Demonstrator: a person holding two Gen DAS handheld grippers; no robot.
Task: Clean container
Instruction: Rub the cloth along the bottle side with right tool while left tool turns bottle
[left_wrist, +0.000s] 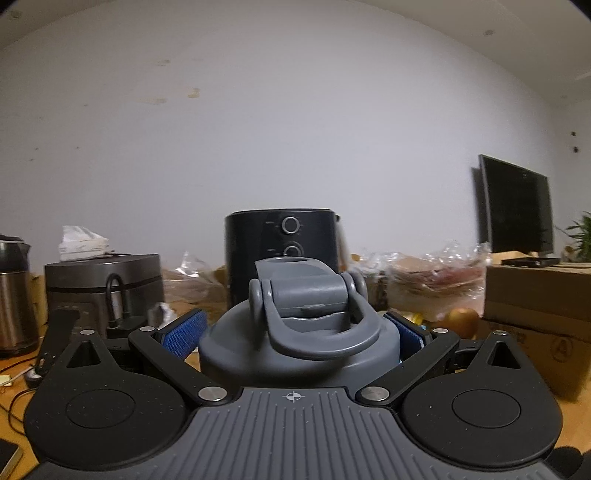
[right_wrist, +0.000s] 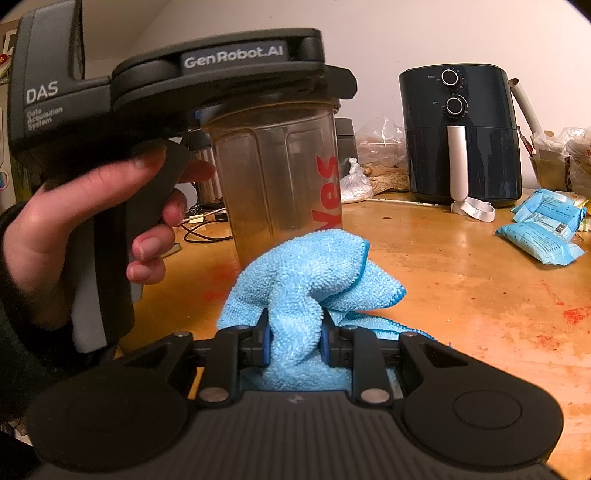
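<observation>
A clear, cloudy container (right_wrist: 273, 177) with red lettering stands upright over the wooden table (right_wrist: 480, 295). Its grey flip-top lid (left_wrist: 299, 332) with a carry loop fills the left wrist view. My left gripper (left_wrist: 295, 325) is shut on that lid, a blue pad (left_wrist: 183, 336) against each side. A person's hand (right_wrist: 92, 221) holds this gripper's handle. My right gripper (right_wrist: 295, 339) is shut on a bunched light-blue microfibre cloth (right_wrist: 314, 273). The cloth sits just in front of the container's lower wall and hides its base.
A dark air fryer (right_wrist: 461, 136) stands at the back of the table, with blue packets (right_wrist: 543, 229) to its right and cables (right_wrist: 199, 225) to the left. A rice cooker (left_wrist: 103, 288), kettle (left_wrist: 14, 295), cardboard box (left_wrist: 535, 314) and monitor (left_wrist: 517, 206) line the wall.
</observation>
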